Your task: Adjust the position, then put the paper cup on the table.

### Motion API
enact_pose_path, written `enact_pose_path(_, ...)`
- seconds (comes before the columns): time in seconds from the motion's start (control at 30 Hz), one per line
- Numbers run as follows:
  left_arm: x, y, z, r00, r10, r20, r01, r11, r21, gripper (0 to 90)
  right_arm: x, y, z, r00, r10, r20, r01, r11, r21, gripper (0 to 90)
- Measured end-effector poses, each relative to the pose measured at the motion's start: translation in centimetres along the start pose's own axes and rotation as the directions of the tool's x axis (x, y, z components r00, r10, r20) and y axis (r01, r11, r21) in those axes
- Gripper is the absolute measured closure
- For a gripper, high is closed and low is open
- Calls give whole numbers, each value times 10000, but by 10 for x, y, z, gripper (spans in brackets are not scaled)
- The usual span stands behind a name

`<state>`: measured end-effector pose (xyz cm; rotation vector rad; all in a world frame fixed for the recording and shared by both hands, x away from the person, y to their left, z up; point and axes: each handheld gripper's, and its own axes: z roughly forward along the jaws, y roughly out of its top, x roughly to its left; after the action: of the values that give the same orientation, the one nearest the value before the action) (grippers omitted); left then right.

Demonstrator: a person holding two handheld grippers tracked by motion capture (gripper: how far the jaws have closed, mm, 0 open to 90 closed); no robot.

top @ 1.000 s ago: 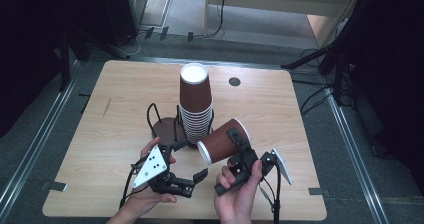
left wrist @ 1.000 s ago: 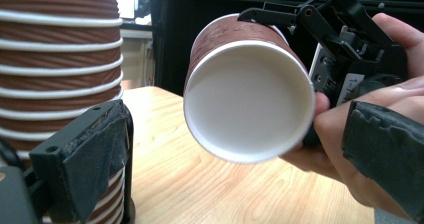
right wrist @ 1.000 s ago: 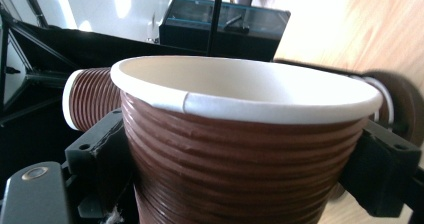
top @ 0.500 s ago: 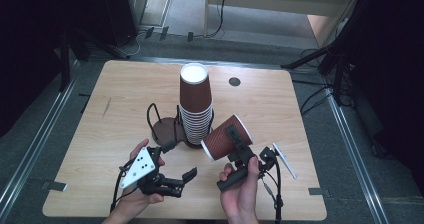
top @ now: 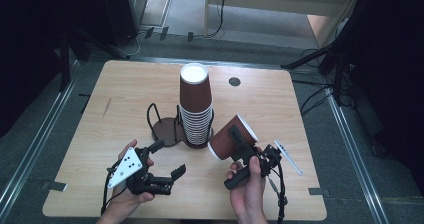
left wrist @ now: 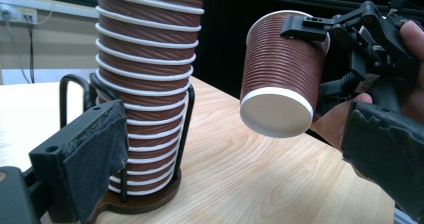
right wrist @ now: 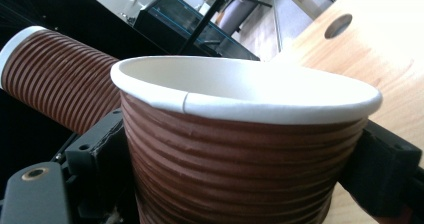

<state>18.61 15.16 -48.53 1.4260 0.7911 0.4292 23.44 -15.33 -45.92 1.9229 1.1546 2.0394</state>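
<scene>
High view: one stack of ribbed brown cups (top: 196, 109) in a wire holder (top: 167, 129); one separate paper cup (top: 231, 136), tilted, clamped between the right gripper's (top: 239, 145) jaws; left gripper (top: 167, 160) spread apart, empty, near the holder

I count one loose brown ribbed paper cup (top: 231, 137) clamped between the fingers of my right gripper (top: 240, 145), and one stack of nested brown cups (top: 195, 109) whose rims I cannot count exactly, since some are hidden. There is one dark wire cup holder (top: 167, 129) on the one wooden surface (top: 130, 89), which has one round hole (top: 234, 81). I hold two grippers, and my left gripper (top: 167, 159) has nothing between its spread fingers.
</scene>
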Motion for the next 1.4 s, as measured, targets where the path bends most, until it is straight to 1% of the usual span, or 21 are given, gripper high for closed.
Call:
enact_pose_path(0.1,3,1,-4,9999,-53,-113,53,10000,-30,0,-1,2,1,9997,-240,-68,238,9994,-271,123)
enact_pose_path(0.23,8,1,-9,9994,-189,-282,187,9998,-90,0,-3,7,2,9977,-561,-374,541,9971,-529,122)
enact_pose_path(0.33,11,1,-12,9990,-213,-398,210,9998,-74,0,-7,12,3,9975,-621,-345,595,9957,-708,122)
enact_pose_path(0.4,13,0,-14,9985,-278,-468,276,9996,-64,0,-9,15,4,9955,-928,-186,907,9917,-916,123)
enact_pose_path(0.5,15,0,-16,9982,-311,-518,307,9995,-75,0,-11,19,6,9908,-1339,-207,1311,9862,-1010,123)
enact_pose_path(0.57,18,1,-18,9974,-382,-604,378,9992,-86,0,-12,20,6,9895,-1417,-274,1382,9851,-1022,122)
enact_pose_path(0.6,20,1,-19,9971,-423,-638,418,9991,-95,0,-13,22,7,9857,-1668,-246,1630,9801,-1133,122)
enact_pose_path(0.67,25,1,-21,9957,-506,-771,497,9987,-141,0,-14,24,8,9817,-1899,-169,1865,9750,-1209,122)
enact_pose_path(0.87,35,1,-26,9919,-700,-1063,678,9974,-235,0,-20,27,9,9760,-2177,66,2165,9661,-1406,121)
enact_pose_path(0.9,41,0,-29,9892,-756,-1254,738,9971,-197,0,-22,28,9,9708,-2388,223,2394,9596,-1478,121)
enact_pose_path(0.97,47,-1,-31,9856,-871,-1448,847,9961,-232,0,-25,29,11,9636,-2640,423,2674,9519,-1497,122)
enact_pose_path(1.03,54,-3,-34,9822,-834,-1682,814,9965,-187,0,-27,30,12,9593,-2761,595,2820,9472,-1526,122)
enact_pose_path(1.07,58,-4,-35,9794,-909,-1804,889,9959,-187,0,-28,30,12,9569,-2825,681,2898,9449,-1524,122)
enact_pose_path(1.1,58,-4,-35,9794,-909,-1804,889,9959,-187,0,-29,30,13,9530,-2935,753,3020,9408,-1539,122)
enact_pose_path(1.13,66,-6,-39,9740,-912,-2075,896,9958,-173,0,-30,30,13,9480,-3067,855,3167,9357,-1551,122)
enact_pose_path(1.2,74,-9,-42,9666,-985,-2368,970,9951,-177,0,-31,29,15,9345,-3391,1085,3527,9234,-1514,122)
enact_pose_path(1.23,78,-9,-44,9627,-1038,-2500,1026,9946,-177,0,-31,29,16,9246,-3607,1224,3764,9144,-1486,122)
enact_pose_path(1.3,86,-10,-48,9534,-1345,-2699,1320,9909,-274,0,-32,28,18,9031,-4031,1479,4229,8948,-1433,122)
enact_pose_path(1.33,86,-10,-48,9534,-1345,-2699,1320,9909,-274,0,-32,28,18,9031,-4031,1479,4229,8948,-1433,122)
enact_pose_path(1.37,93,-10,-53,9459,-1477,-2889,1414,9890,-424,0,-33,26,21,8786,-4459,1711,4695,8719,-1391,121)
enact_pose_path(1.4,96,-10,-54,9415,-1486,-3025,1428,9889,-413,0,-34,25,22,8629,-4724,1795,4973,8569,-1359,121)
